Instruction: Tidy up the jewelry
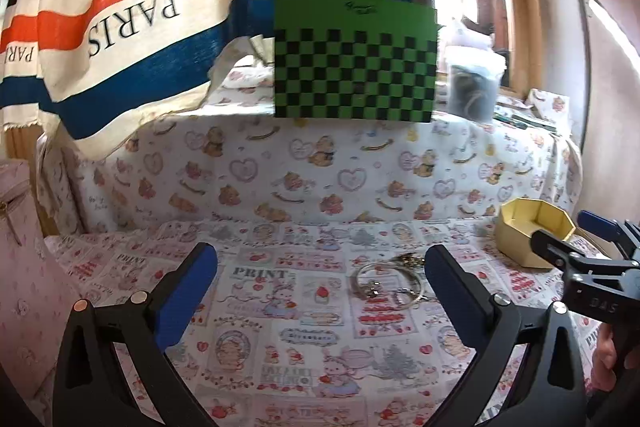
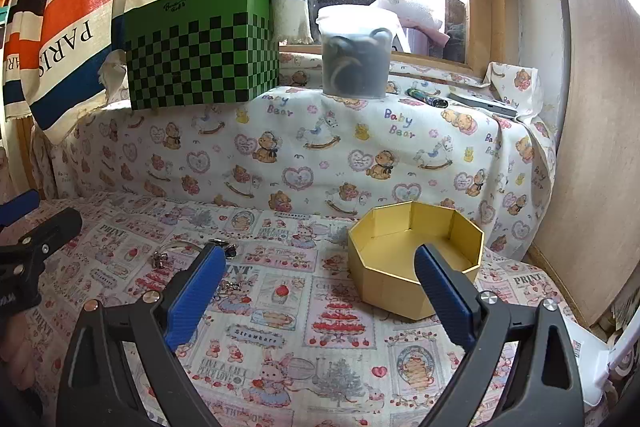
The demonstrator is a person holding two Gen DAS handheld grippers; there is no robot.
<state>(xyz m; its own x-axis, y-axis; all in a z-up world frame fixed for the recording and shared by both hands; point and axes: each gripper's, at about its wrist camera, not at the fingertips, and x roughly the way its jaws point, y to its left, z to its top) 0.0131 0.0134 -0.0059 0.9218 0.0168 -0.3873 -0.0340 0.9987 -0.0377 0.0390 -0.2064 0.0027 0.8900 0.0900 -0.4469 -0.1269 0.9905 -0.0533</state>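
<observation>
Both claws, left (image 1: 320,291) and right (image 2: 320,291), gaped empty; thin silver bangles (image 1: 386,281) at one o'clock risked slipping short of the gold octagonal box (image 2: 416,259).

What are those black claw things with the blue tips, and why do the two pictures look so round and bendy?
They are two hand-held grabbers; a person holds one in each hand. Each carries a small wide-eyed camera that looks along its fingers, and that bends the picture.

One picture is from the left gripper, the other from the right gripper. Both stand open and hold nothing.

On the bed's cartoon-printed cloth lie silver bangles and small shiny jewelry, in front of the left gripper. An empty gold eight-sided box sits in front of the right one.

Behind, on a ledge, stand a green checkered box and a clear plastic tub with a white lid.
</observation>
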